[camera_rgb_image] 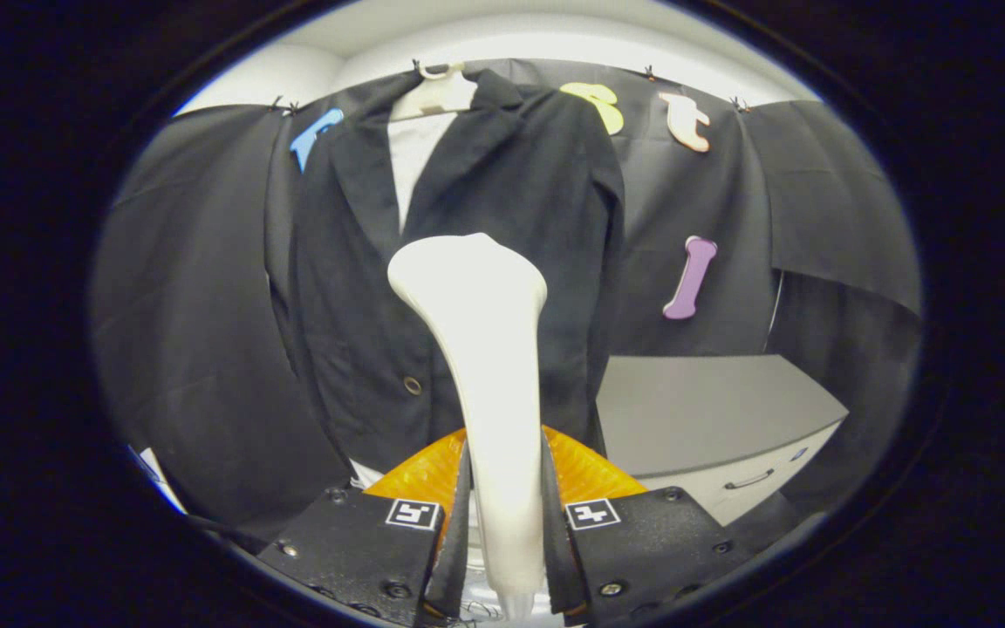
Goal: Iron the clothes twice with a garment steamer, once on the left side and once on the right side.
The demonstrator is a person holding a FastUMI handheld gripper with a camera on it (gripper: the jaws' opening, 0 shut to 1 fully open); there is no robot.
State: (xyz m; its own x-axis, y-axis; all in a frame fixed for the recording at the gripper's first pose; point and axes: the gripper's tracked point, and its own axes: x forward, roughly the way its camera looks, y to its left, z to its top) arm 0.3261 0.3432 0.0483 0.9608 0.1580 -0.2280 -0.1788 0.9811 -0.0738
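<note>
Cream plastic garment steamer [489, 366] is clamped between the fingers [502, 532], its head raised toward the black hanging jacket [468, 218] beyond, ready for a steaming pass.

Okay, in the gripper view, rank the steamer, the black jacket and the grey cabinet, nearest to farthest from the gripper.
1. Steamer: clamped between the gripper fingers.
2. Black jacket: hanging just beyond the steamer's head.
3. Grey cabinet: off to the right; too close to the jacket to call.

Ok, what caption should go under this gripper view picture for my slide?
Gripper shut on a white garment steamer, its head raised toward a black jacket on a hanger.
</note>
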